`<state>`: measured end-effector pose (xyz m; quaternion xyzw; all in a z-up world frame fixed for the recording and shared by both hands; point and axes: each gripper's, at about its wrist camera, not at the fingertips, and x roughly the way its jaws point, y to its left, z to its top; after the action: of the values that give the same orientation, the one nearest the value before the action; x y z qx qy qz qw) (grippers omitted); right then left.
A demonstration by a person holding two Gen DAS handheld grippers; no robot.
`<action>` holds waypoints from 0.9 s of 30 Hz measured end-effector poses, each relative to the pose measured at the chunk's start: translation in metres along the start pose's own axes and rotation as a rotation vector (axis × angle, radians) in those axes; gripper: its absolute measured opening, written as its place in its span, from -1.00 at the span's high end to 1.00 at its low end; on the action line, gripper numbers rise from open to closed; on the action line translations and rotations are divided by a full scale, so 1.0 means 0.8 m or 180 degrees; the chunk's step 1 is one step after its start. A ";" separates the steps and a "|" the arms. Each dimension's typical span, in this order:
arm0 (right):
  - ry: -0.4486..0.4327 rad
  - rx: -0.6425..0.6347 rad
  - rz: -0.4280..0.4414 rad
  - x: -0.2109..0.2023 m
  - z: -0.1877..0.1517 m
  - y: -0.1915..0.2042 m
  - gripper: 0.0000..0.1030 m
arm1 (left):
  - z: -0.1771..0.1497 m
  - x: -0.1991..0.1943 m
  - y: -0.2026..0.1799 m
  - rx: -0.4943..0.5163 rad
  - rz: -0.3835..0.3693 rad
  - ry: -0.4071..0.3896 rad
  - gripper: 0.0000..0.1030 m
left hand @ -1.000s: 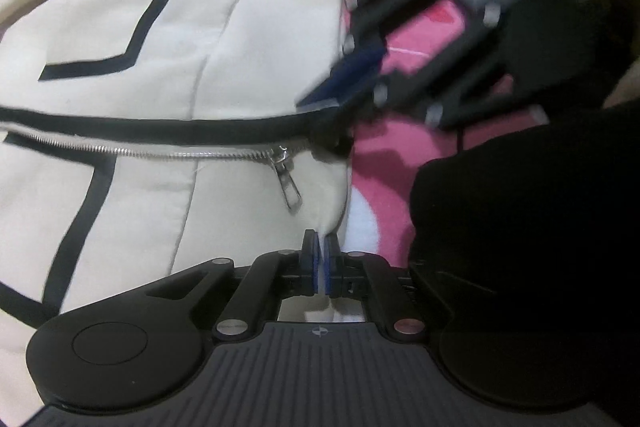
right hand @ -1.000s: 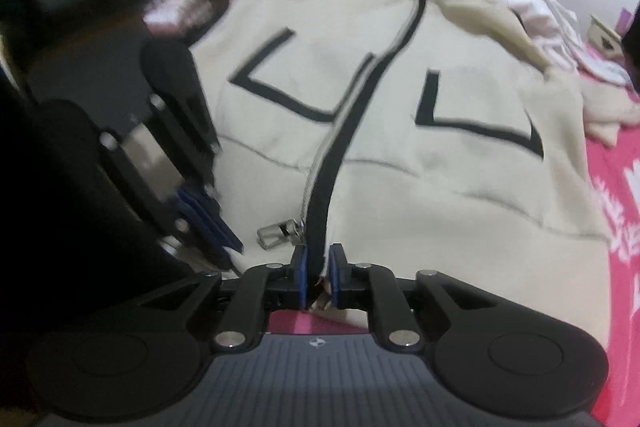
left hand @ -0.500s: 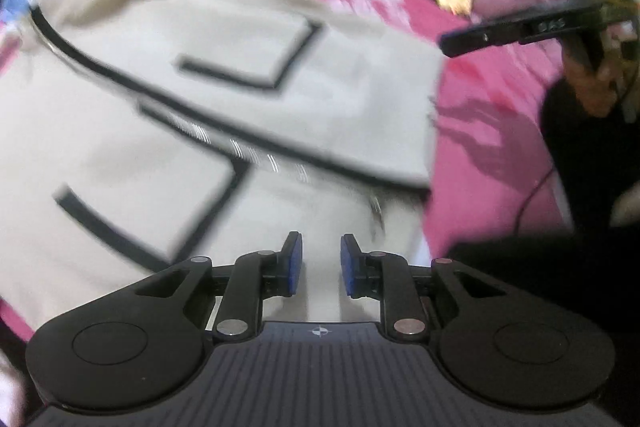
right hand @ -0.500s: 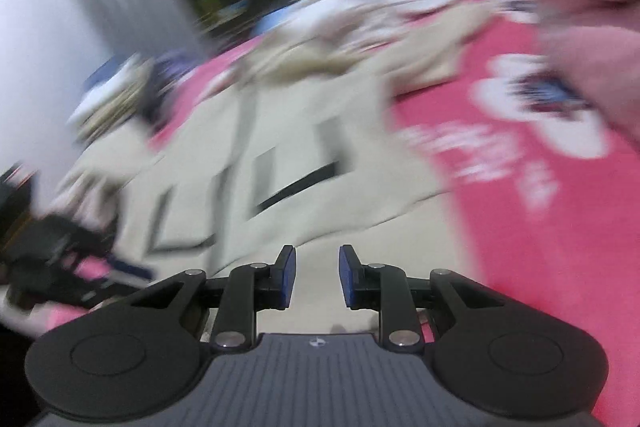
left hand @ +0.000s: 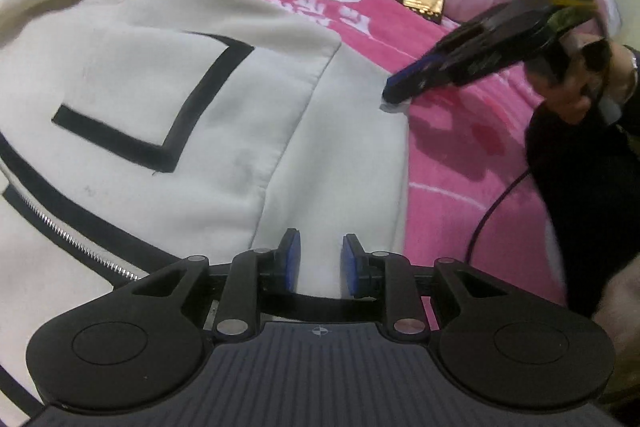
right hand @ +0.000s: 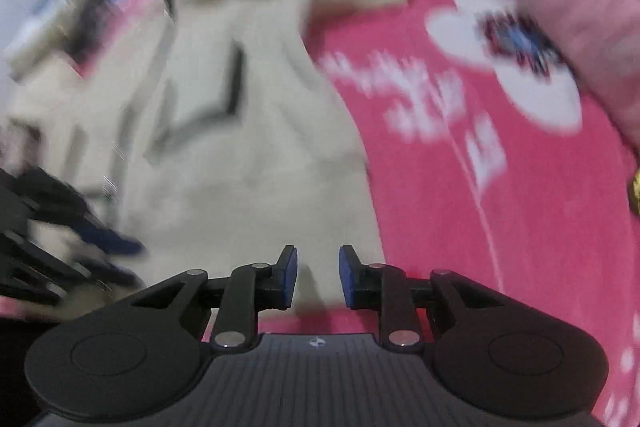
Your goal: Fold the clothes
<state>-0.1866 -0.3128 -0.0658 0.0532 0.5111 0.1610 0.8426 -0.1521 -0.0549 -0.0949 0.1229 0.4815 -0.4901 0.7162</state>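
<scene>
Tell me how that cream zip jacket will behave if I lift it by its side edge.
Likely floppy: the cream jacket lies flat and soft on the pink bedspread, so it should sag. The fleece-like cloth probably grips well. The metal zipper may swing.

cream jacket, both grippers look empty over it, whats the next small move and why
Probably close the right gripper on the side edge of the cream jacket. Its tip sits right at that edge by the pink blanket, and the left gripper hovers open over the hem, pinching nothing. The jacket lies flat and zipped, so a side fold looks due.
</scene>
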 end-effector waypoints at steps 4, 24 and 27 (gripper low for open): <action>-0.0471 0.0056 0.0133 -0.011 0.059 -0.012 0.49 | 0.008 0.004 0.006 -0.0042 -0.0078 0.0090 0.55; -0.0146 0.2289 0.1305 0.176 0.254 -0.152 -0.35 | 0.134 0.052 0.059 -0.0309 -0.0088 -0.0604 0.54; -0.0265 0.2418 0.0987 0.171 0.257 -0.164 -0.35 | 0.140 0.072 0.074 -0.0454 -0.0198 -0.0604 0.54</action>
<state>0.0807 -0.3765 -0.1174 0.4433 0.4856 0.0836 0.7488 -0.0365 -0.1320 -0.1025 0.0096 0.4487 -0.4860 0.7499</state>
